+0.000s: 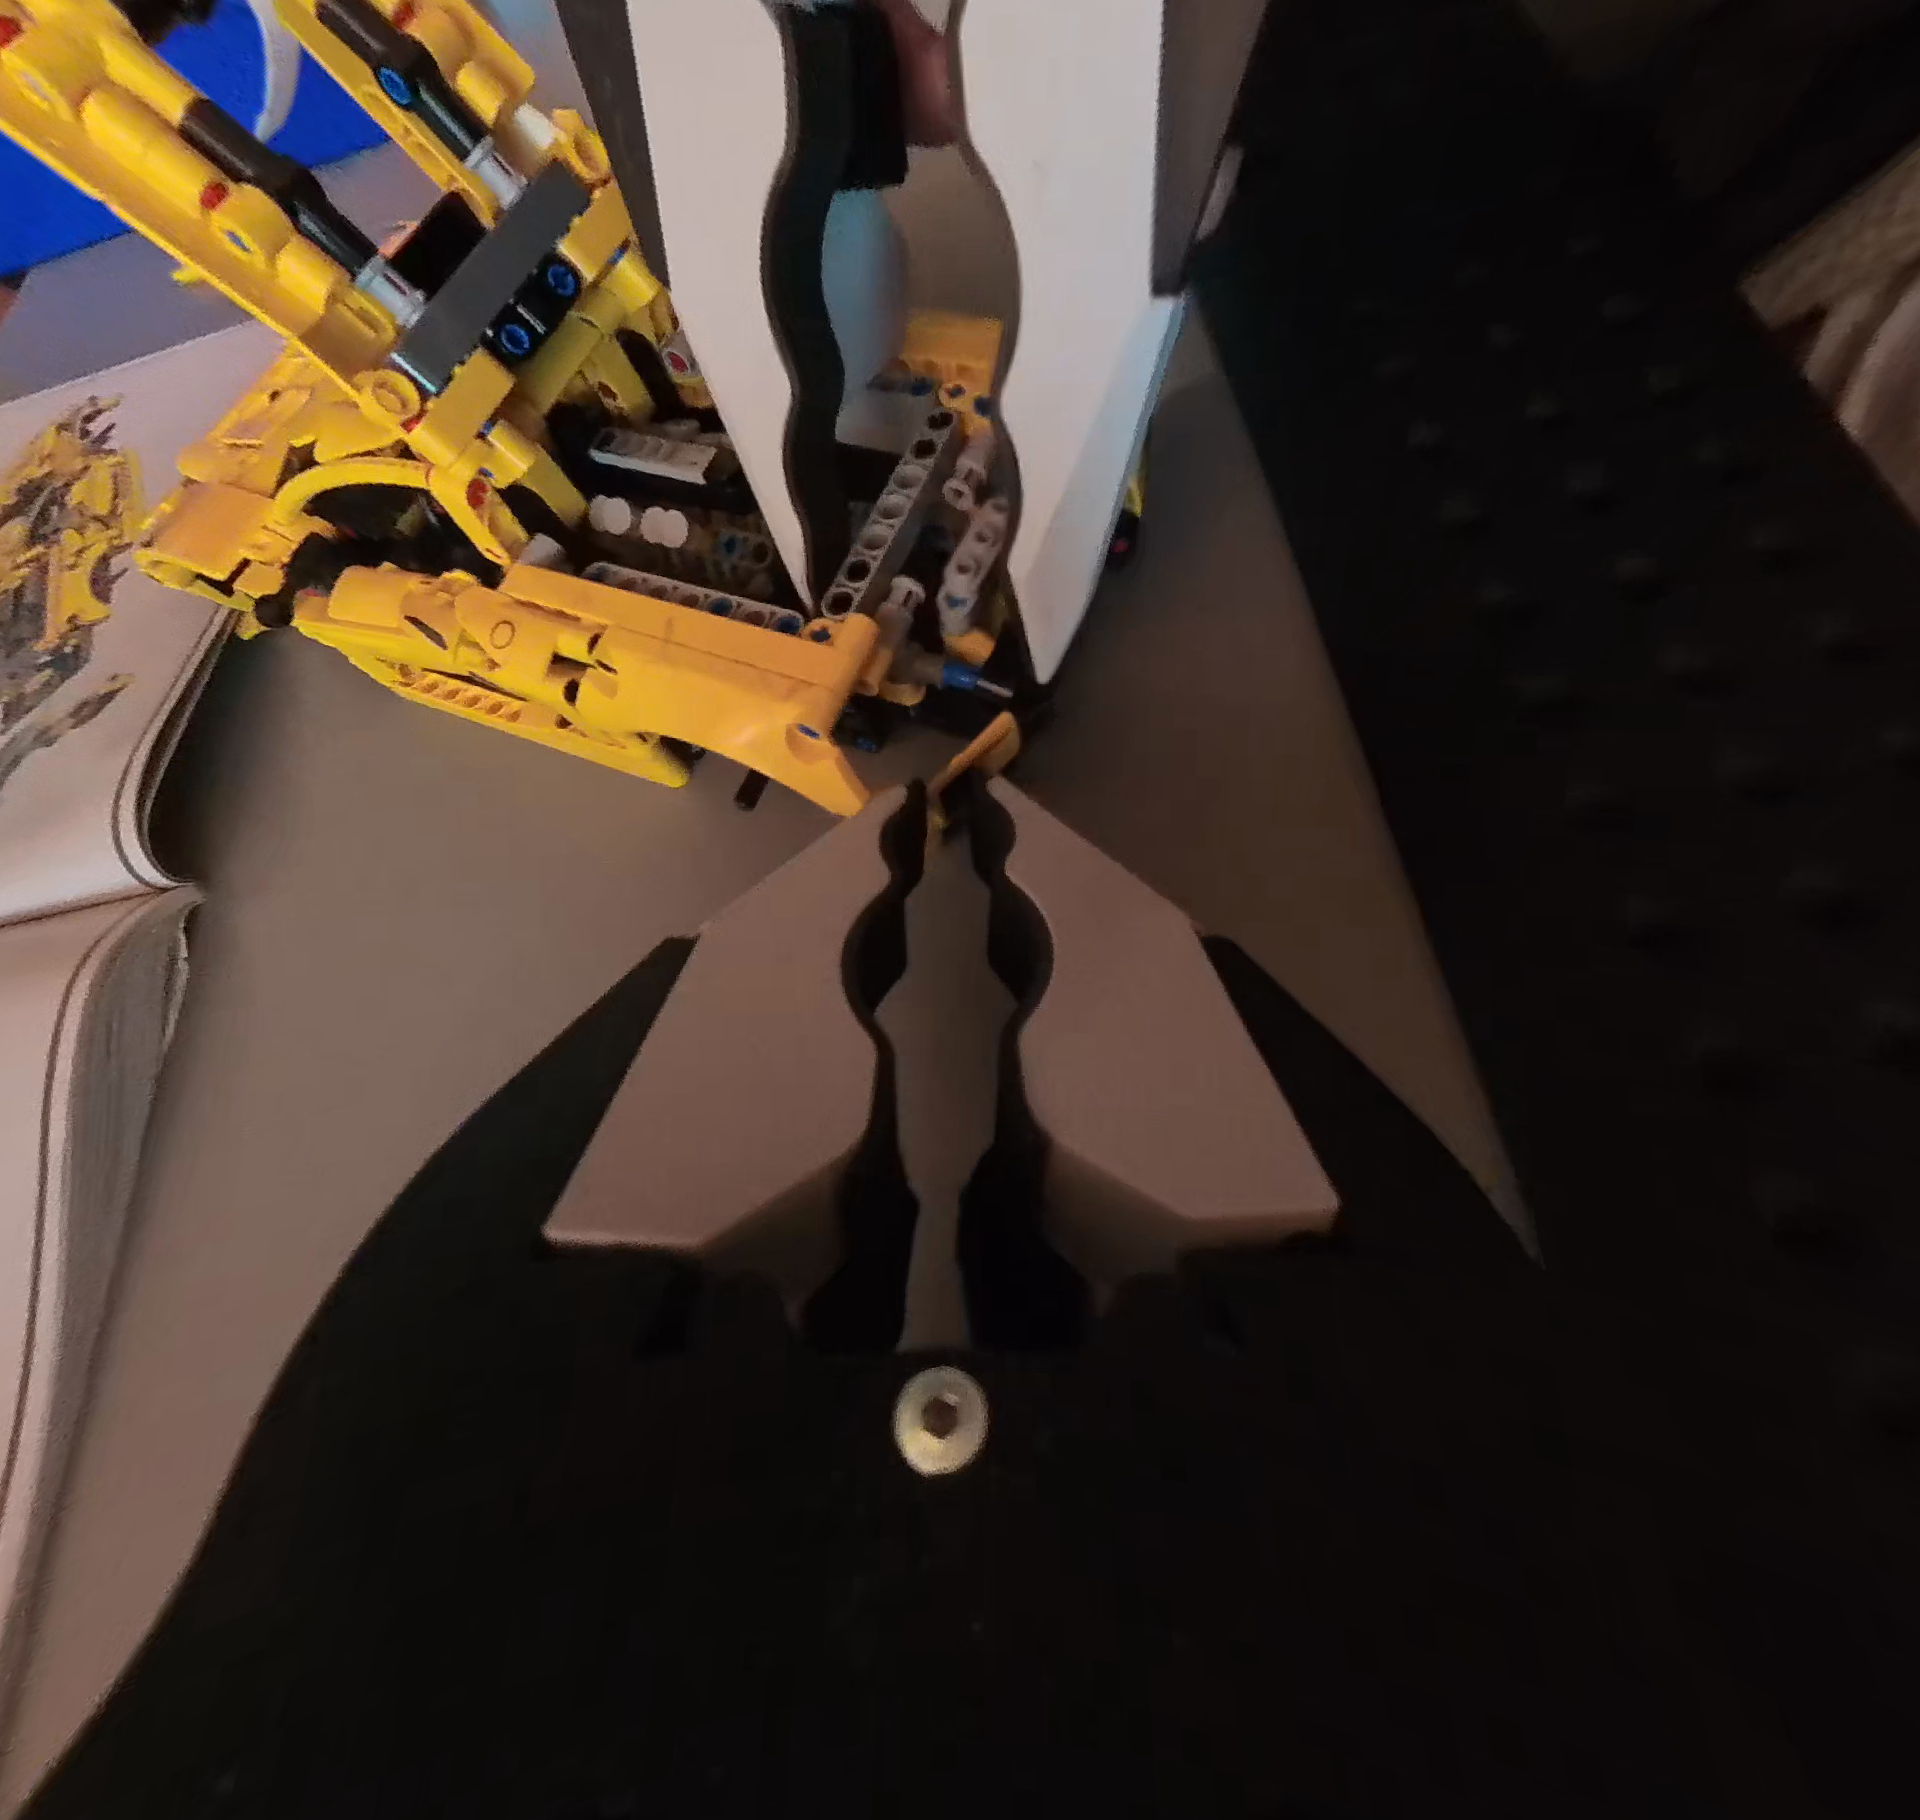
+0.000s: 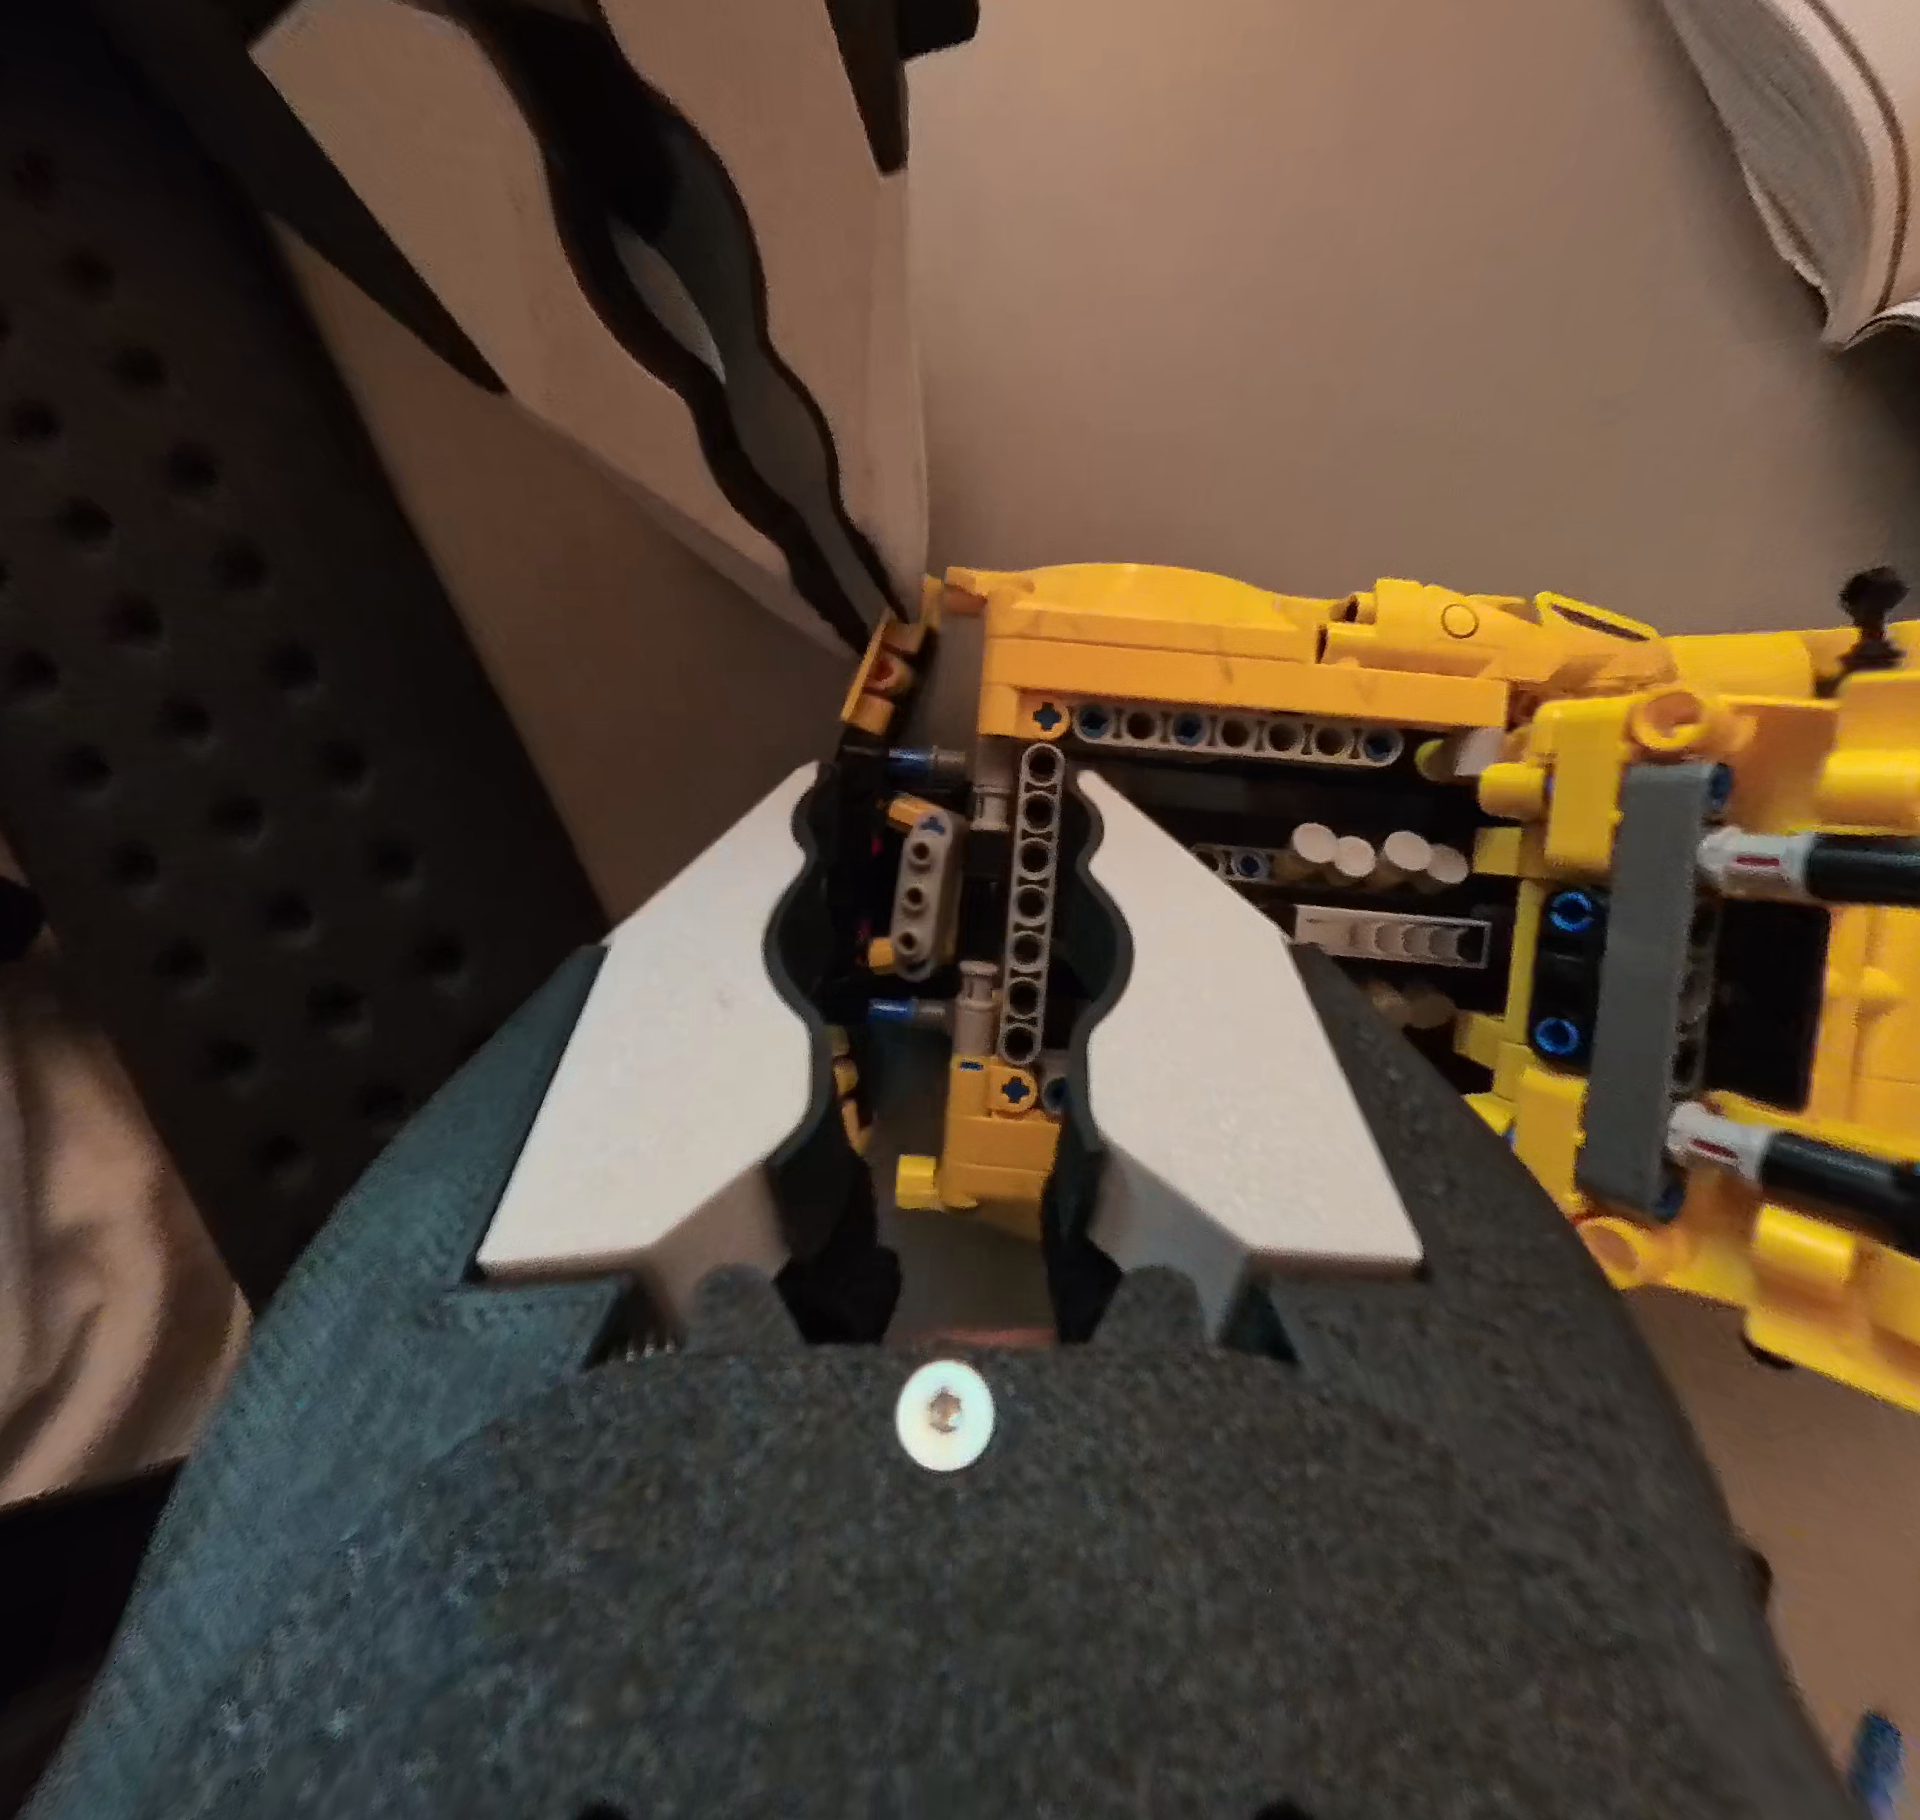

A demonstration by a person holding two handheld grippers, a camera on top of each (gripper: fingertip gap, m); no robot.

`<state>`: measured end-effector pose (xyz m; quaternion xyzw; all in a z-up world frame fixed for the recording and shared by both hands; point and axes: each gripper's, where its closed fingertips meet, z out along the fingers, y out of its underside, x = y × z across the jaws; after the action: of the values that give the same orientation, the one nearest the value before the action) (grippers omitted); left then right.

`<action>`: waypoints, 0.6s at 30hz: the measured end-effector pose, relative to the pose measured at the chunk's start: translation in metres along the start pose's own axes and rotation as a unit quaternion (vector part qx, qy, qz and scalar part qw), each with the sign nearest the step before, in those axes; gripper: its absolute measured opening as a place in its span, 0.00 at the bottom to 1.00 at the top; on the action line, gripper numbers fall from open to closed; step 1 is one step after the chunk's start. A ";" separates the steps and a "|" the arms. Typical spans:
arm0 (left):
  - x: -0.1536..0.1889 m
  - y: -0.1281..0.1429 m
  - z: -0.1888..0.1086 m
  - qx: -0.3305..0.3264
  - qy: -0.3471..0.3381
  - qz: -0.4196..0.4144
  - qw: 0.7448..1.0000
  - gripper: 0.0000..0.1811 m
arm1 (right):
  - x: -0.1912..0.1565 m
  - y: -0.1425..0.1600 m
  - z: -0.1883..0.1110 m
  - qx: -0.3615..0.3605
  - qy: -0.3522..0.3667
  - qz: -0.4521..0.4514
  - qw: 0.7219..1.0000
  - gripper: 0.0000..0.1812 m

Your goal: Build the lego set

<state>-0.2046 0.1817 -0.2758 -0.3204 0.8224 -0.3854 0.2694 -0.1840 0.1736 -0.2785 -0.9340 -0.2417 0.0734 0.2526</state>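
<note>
Both tongs meet at one end of the yellow lego model [image 2: 1195, 669], and much of that end is covered by them. Left tongs [image 1: 943, 802] are nearly closed, pinching a small yellow piece [image 1: 982, 747] at their very tips; the piece is partly hidden and its shape is hard to make out. In the right wrist view the same tips touch the model's upper left corner. Right tongs [image 2: 951, 794] stand at a middling width, with a grey holed beam [image 2: 1034, 903] and the model's end frame between their fingers. Whether the pads actually press on the frame cannot be told, since their black inner edges merge with the dark parts of the model. In the left wrist view the right tongs come down from the top edge, cut off above, and hide the middle of the model.

Motion blur softens the model's far arm [image 1: 312, 160], which runs out of the picture.

A plain beige tabletop [image 1: 416, 939] carries the model. An open instruction booklet [image 1: 73, 731] lies at its left in the left wrist view, cropped by the edge. Something blue [image 1: 239, 97] sits behind the arm, too blurred to name. Beyond the tabletop's edge is a dark surface with rows of round dots [image 2: 156, 627].
</note>
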 end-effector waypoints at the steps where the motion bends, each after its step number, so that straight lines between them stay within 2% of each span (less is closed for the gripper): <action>1: 0.000 0.001 0.000 -0.001 -0.004 0.005 1.000 0.04 | 0.000 0.002 0.001 -0.014 0.004 -0.003 1.000 0.24; 6: -0.001 0.000 0.000 0.001 -0.002 -0.008 1.000 0.04 | 0.001 0.001 0.004 -0.032 0.008 0.013 0.999 0.24; 11: -0.001 -0.001 -0.001 0.010 0.024 -0.068 0.997 0.04 | 0.002 0.001 0.004 -0.032 0.000 0.019 0.999 0.22; 18: -0.001 -0.001 0.001 0.001 -0.002 -0.025 1.000 0.04 | 0.002 0.002 0.003 -0.033 -0.007 0.016 0.999 0.22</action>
<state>-0.2026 0.1819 -0.2758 -0.3409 0.8135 -0.3921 0.2614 -0.1819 0.1739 -0.2821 -0.9449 -0.2310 0.0761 0.2191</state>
